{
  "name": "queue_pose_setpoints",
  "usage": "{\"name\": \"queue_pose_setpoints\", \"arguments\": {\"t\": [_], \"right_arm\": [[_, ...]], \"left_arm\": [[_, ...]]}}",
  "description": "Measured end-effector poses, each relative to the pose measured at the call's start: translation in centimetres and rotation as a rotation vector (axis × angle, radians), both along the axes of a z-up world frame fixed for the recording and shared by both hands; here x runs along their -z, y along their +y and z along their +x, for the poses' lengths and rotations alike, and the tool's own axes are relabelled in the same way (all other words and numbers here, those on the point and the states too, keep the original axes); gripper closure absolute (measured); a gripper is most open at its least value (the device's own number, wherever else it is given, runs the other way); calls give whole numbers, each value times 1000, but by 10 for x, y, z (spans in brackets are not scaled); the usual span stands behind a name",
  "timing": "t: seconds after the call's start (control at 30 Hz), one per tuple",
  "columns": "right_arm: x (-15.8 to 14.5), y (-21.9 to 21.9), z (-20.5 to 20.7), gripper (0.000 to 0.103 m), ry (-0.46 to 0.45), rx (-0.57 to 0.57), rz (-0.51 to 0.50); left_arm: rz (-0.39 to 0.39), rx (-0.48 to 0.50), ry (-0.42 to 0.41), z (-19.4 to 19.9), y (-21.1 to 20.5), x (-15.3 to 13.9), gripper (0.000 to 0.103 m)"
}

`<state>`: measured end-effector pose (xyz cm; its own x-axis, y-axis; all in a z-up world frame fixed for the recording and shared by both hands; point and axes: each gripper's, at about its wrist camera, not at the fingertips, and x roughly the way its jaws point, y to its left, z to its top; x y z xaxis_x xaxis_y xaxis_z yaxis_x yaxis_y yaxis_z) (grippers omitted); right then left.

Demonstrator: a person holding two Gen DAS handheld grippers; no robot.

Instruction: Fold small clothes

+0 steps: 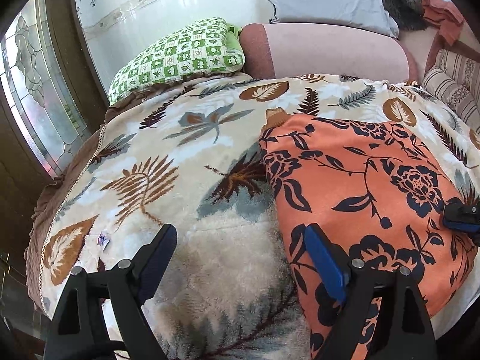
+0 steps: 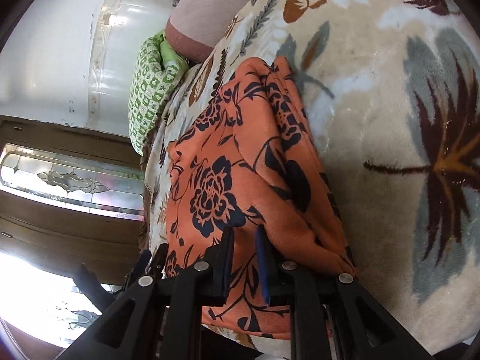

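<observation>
Hand-held gripper on folded orange floral garment

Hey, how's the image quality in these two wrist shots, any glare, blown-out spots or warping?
Left wrist view: even daylight, strong fisheye bend at the bed's edges, orange floral garment sharp, mild sheen on the tiled wall. Right wrist view: the glass door is bright and its lower left blows out to white; the garment stays clear.

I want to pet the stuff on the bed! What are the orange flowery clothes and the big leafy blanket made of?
The orange flowery garment looks like thin, smooth woven cloth, maybe a silky synthetic: it lies flat with soft folds and a faint sheen. The leafy blanket looks like plush fleece: short fuzzy fibres stand up on its surface, so it would likely feel soft. Exact fibres can't be told from the pictures.
</observation>
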<state>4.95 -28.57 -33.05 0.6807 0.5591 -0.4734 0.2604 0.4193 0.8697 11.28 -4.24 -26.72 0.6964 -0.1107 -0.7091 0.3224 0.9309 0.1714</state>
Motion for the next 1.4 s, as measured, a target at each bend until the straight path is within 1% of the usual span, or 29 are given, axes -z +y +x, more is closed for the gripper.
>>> {"name": "queue_pose_setpoints", "arguments": {"t": [0.13,0.2,0.27,0.33,0.37,0.5,0.53,0.6,0.73,0.9,1.07,1.3,1.4], "right_arm": [[-4,1,-1,85,-2,-12,-29],[-16,8,-1,85,-4,-17,-105],[-33,20,-1,85,-10,-28,-231],[-49,33,-5,84,-24,-36,-348],[-55,37,-7,82,-32,-39,-382],[-78,49,-21,82,-77,-29,-461],[-88,52,-26,82,-96,-25,-497],[-102,57,-34,82,-123,-19,-552],[-133,66,-56,82,-183,6,-649],[-164,75,-79,82,-246,34,-729],[-185,89,-93,82,-299,31,-796],[-196,100,-98,82,-331,28,-845],[-196,100,-97,82,-329,23,-841]], "left_arm": [[-20,-22,9,-1,1,-2,16],[-45,-31,20,-3,3,-6,16],[-58,-41,22,-6,5,-12,16],[-72,-44,-12,-16,8,-24,16],[-77,-44,-28,-20,9,-29,16],[-87,-57,-99,-39,16,-58,16],[-92,-65,-118,-44,19,-67,15],[-101,-83,-131,-48,23,-80,11],[-133,-115,-165,-60,30,-109,9],[-131,-125,-214,-77,30,-140,5],[-142,-109,-255,-92,30,-163,5],[-161,-112,-276,-104,30,-184,4],[-166,-110,-282,-106,29,-189,4]]}}
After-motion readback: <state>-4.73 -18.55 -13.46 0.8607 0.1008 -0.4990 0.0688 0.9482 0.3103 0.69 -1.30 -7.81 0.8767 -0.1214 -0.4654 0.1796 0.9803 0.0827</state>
